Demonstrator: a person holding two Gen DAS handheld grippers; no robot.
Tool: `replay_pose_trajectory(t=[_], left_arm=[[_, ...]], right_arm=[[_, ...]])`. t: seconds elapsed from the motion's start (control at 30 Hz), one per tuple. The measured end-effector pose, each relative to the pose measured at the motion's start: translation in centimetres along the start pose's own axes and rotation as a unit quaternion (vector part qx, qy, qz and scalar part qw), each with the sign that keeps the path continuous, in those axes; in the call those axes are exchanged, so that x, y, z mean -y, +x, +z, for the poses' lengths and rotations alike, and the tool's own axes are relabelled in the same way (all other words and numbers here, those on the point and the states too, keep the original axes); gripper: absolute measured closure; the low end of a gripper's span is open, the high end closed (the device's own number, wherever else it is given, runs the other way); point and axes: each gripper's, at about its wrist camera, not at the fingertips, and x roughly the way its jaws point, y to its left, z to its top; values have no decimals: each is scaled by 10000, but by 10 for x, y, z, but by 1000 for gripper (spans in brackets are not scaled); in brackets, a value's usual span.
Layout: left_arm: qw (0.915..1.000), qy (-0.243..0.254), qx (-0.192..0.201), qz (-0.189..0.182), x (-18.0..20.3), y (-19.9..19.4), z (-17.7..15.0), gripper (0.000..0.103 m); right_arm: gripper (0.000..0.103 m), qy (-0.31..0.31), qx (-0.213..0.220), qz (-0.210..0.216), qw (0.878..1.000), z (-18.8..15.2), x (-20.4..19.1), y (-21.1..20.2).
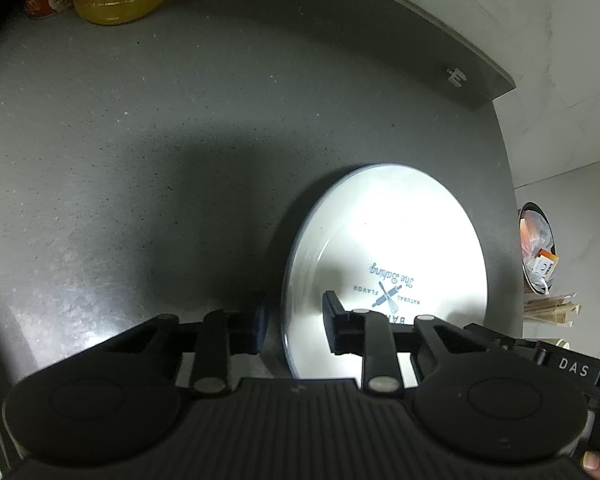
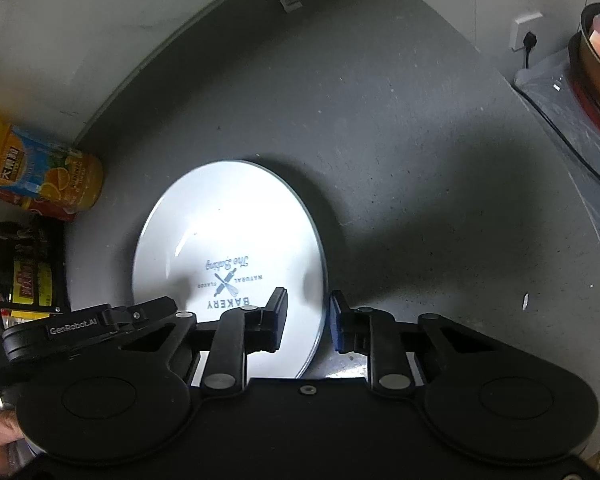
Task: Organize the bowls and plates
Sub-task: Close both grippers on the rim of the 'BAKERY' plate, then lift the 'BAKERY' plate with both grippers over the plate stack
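Both grippers straddle the white plate [image 1: 384, 264] lying flat on the grey counter [image 1: 140, 160], left gripper [image 1: 292, 330] at its nine o'clock rim, right gripper [image 2: 308, 322] at three, jaws parted and holding nothing, so pinching the rim comes next, I'd say.

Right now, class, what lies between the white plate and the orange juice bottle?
Only bare grey counter, in the right wrist view; nothing stands between the plate and the bottle.

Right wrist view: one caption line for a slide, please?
Open right claw straddles rim of round white printed plate on grey counter.
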Motion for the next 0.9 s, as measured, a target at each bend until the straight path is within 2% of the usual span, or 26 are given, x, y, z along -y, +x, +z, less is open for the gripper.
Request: replay_pose_trajectory(t=[0.17, 0.33, 0.67, 0.9], left_arm=[[9998, -101, -55, -135, -3, 2, 4, 86], [9999, -37, -44, -116, -3, 2, 4, 89], [9997, -107, 28, -196, -4, 0, 1, 91], [9986, -228, 273, -389, -6, -23, 2, 91]], right_arm=[[85, -24, -96, 31, 9999, -2, 3, 9], [89, 10, -94, 138, 9999, -5, 7, 15], [91, -168, 62, 160, 9997, -5, 6, 9], [92, -134, 291, 456, 9984, -2, 0, -14]])
